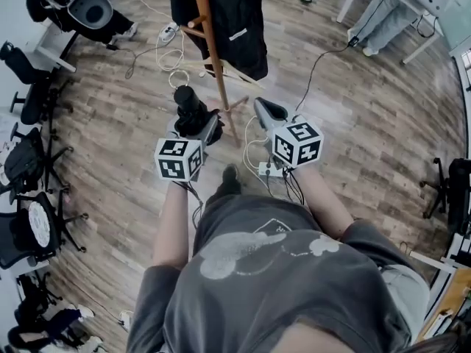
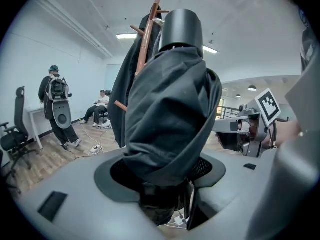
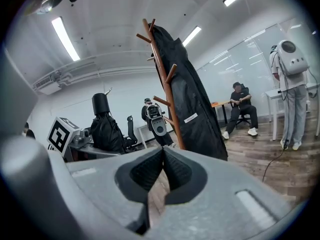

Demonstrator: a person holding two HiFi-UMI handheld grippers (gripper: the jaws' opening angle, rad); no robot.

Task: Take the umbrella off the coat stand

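Now: left gripper (image 2: 162,184) clamped on the folded umbrella (image 2: 170,109); right gripper (image 3: 162,171) closed on nothing.
The pads bite soft canopy cloth, so the umbrella, upright and seemingly clear of the coat stand (image 1: 214,50), could slide in the grip. Just beyond, pegs and the hanging black coat (image 1: 243,28) could snag it; floor cables (image 1: 171,56) lie near the stand's feet.

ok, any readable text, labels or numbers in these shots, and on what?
No legible text anywhere.
White tag on the black coat: too small to read.
Marker cubes: square codes only, no words.
Grey T-shirt print: a pale graphic, no lettering.
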